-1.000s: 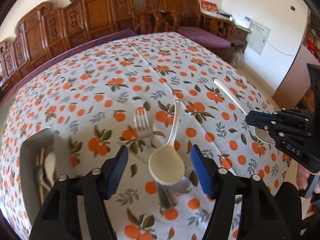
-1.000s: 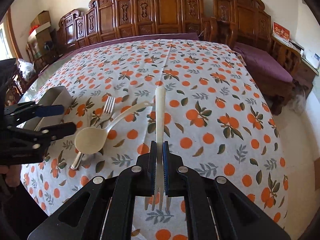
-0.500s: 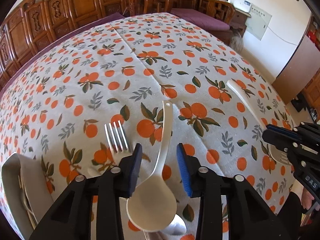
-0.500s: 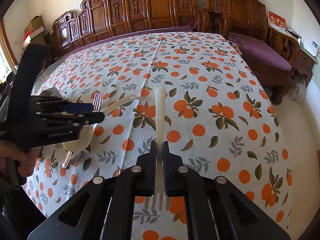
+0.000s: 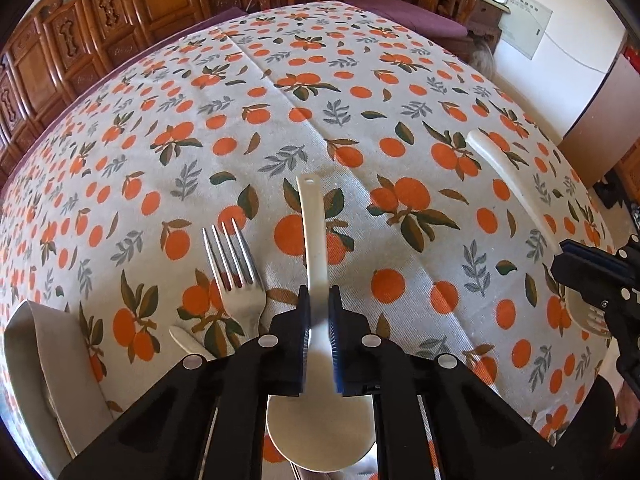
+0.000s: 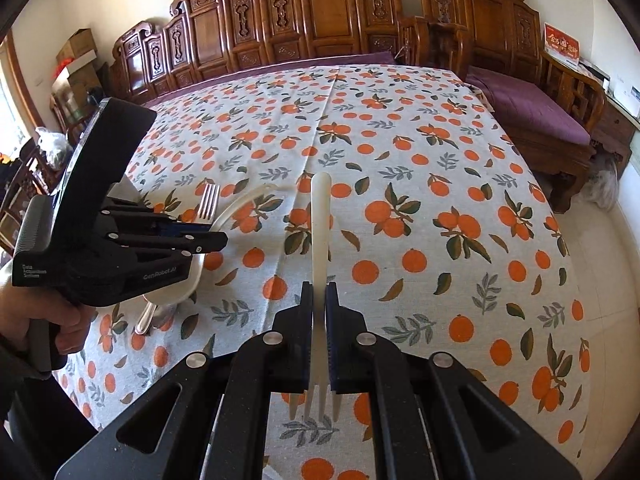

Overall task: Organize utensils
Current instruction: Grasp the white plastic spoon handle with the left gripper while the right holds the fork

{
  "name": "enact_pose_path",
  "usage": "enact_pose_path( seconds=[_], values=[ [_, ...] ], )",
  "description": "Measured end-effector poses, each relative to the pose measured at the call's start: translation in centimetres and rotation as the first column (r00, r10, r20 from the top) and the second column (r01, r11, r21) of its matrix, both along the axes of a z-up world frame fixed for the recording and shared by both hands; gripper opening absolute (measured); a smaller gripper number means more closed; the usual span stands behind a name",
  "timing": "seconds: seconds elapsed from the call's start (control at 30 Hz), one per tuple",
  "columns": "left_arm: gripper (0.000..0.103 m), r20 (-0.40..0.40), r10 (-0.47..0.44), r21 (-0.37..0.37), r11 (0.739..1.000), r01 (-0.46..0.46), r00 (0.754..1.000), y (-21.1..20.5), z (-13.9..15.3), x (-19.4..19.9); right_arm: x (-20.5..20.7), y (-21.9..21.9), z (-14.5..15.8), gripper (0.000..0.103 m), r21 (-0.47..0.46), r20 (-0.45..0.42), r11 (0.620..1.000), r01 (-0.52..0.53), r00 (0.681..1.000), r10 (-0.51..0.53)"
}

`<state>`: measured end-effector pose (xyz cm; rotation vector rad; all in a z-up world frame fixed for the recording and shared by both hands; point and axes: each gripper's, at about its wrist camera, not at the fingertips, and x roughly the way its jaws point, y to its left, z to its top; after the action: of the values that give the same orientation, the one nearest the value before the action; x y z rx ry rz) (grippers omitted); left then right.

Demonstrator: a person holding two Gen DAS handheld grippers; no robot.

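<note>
My left gripper (image 5: 318, 300) is shut on the handle of a cream plastic spoon (image 5: 316, 240), whose bowl lies under the fingers, handle pointing away. A metal fork (image 5: 236, 276) lies just left of it on the orange-print tablecloth. My right gripper (image 6: 319, 296) is shut on a cream plastic fork (image 6: 320, 224), handle pointing forward, tines below the fingers. The right gripper also shows at the right edge of the left wrist view (image 5: 592, 272), and the left gripper at the left of the right wrist view (image 6: 208, 236).
A grey utensil tray (image 5: 36, 344) stands at the table's left edge with utensils inside. Another cream handle tip (image 5: 184, 338) lies between tray and metal fork. Carved wooden benches with purple cushions (image 6: 528, 108) surround the table. The table edge drops off to the right.
My left gripper moved forward along the spoon and closed on its handle; it was open a second ago. The right gripper kept its hold on the plastic fork.
</note>
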<state>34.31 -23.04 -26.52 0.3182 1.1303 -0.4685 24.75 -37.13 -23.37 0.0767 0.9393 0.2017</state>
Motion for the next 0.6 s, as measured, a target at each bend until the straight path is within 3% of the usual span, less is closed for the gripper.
enact_pose_path(
  seconds=[0.2, 0.6],
  values=[
    [0.008, 0.026, 0.003, -0.005, 1.000, -0.003, 1.000, 0.7, 1.6, -1.3, -0.3, 0.5, 0.9, 0.007, 0.004, 0.018, 1.000, -0.015, 1.000, 0.015],
    [0.008, 0.123, 0.035, -0.042, 0.999, -0.030, 0.992, 3.9, 7.7, -4.7, -1.9, 3.6, 4.0, 0.007, -0.001, 0.083, 0.996, -0.089, 0.993, 0.089]
  ],
)
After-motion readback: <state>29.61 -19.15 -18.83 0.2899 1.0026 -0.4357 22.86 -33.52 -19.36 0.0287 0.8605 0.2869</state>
